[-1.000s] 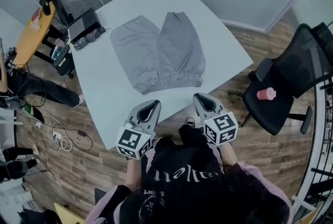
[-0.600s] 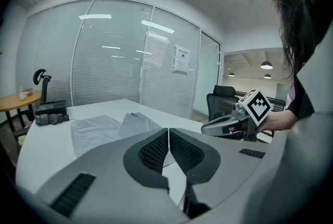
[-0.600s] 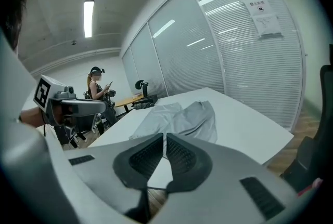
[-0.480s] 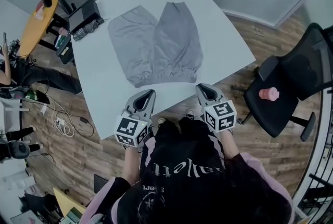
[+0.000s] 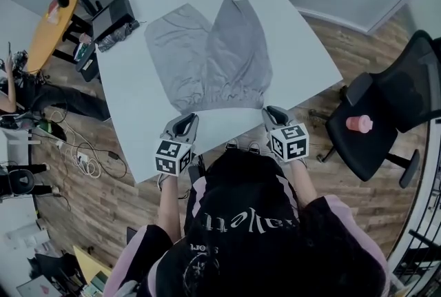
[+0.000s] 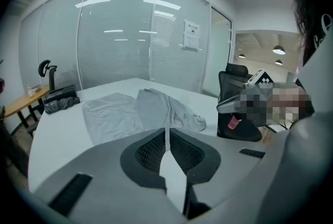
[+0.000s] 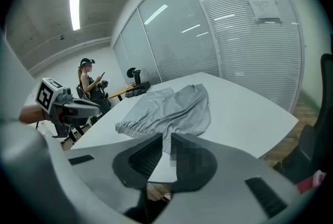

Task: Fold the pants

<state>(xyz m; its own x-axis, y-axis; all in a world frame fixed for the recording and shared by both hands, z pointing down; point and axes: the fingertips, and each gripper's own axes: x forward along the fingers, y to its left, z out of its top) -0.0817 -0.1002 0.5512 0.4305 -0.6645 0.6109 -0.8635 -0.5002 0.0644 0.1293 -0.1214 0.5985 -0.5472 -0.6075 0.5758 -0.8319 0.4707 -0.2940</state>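
Grey pants (image 5: 210, 58) lie flat mid-way across a white table (image 5: 296, 34), waistband (image 5: 220, 97) toward its near edge. At that edge hover the left gripper (image 5: 187, 120) and right gripper (image 5: 273, 113), jaws pressed together, empty. Folding looks unstarted; next, each must open and pinch a waistband corner.

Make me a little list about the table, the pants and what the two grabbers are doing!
table: white
pants: grey, spread flat, legs pointing away, not yet folded
left gripper: shut, empty, just short of the pants' near edge
right gripper: shut, empty, by the near right corner of the pants
nearby: black chair with a pink cup
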